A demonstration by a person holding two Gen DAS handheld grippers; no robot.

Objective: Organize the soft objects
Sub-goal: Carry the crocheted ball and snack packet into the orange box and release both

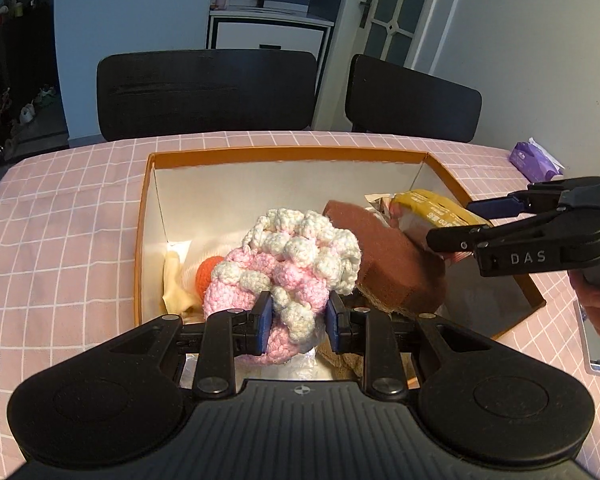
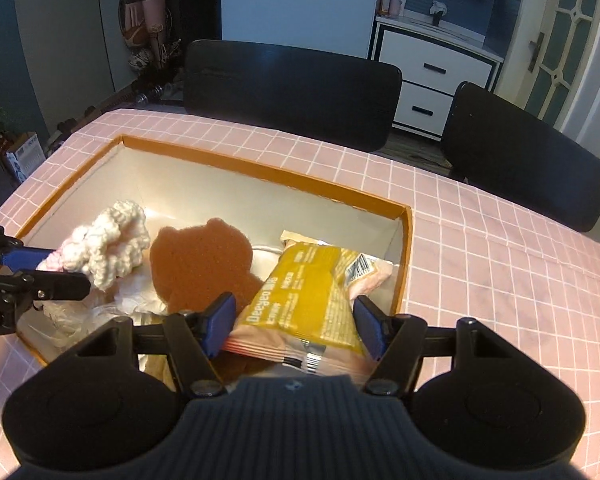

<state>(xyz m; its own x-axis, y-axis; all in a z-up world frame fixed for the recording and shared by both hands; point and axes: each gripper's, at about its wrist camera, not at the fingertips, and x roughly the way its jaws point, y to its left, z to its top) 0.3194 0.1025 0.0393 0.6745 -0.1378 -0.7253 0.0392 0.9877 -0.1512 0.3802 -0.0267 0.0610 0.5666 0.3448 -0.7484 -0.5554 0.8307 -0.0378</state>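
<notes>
My left gripper (image 1: 298, 320) is shut on a pink and white crochet piece (image 1: 296, 256), held over the near end of an orange-rimmed box (image 1: 284, 154). The same gripper (image 2: 70, 269) enters the right wrist view from the left with the crochet piece (image 2: 116, 240). My right gripper (image 2: 296, 328) is shut on a yellow snack packet (image 2: 300, 292) above the box's (image 2: 260, 170) right half, and this gripper (image 1: 460, 222) and packet (image 1: 432, 208) also show in the left wrist view. A brown bear-shaped sponge (image 2: 200, 260) lies in the box between the two items.
An orange ball (image 1: 210, 276) and a cream cloth (image 1: 176, 284) lie in the box's left corner. Crumpled clear plastic (image 2: 100, 308) lies under the crochet piece. A purple tissue pack (image 1: 534, 162) and a phone (image 1: 596, 340) lie on the pink checked tablecloth (image 1: 60, 220). Two black chairs (image 1: 208, 92) stand beyond.
</notes>
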